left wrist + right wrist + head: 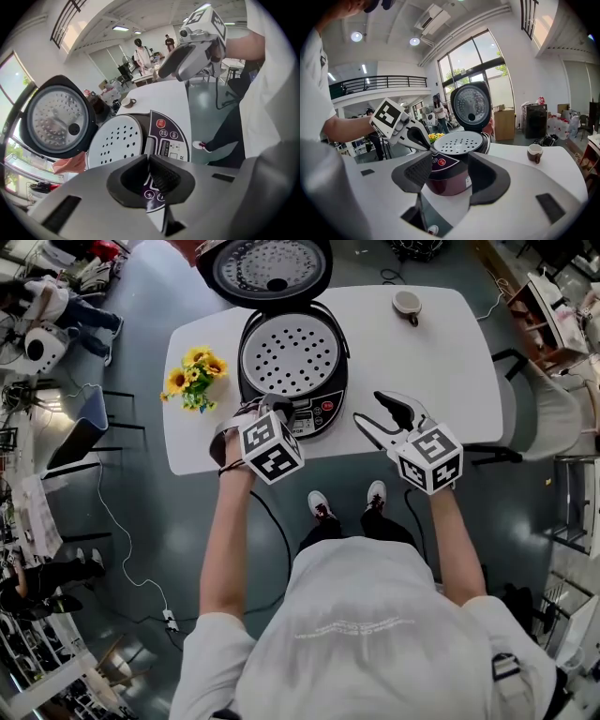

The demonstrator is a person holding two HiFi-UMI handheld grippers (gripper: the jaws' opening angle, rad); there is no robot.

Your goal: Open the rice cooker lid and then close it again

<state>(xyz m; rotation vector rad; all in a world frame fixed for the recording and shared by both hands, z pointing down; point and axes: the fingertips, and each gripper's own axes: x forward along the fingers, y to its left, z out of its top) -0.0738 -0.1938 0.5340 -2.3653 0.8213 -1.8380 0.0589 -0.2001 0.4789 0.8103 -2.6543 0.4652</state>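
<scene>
The dark rice cooker [292, 381] stands on the white table [450, 352] with its lid [265, 268] swung fully up and back. A white perforated inner plate [293, 354] covers the pot. My left gripper [276, 411] is shut with nothing between its jaws, its tips just over the front control panel [168, 136]. My right gripper [367, 407] hangs open and empty over the table, to the right of the cooker's front. In the right gripper view the cooker body [450, 180] shows between the spread jaws, the raised lid [471, 107] behind it, and the left gripper [415, 134] at its front.
A bunch of yellow flowers [194, 378] lies on the table left of the cooker. A cup [407, 305] stands at the far right of the table. A grey chair [539, 413] is beside the table's right end. The person's shoes [321, 506] are at the near edge.
</scene>
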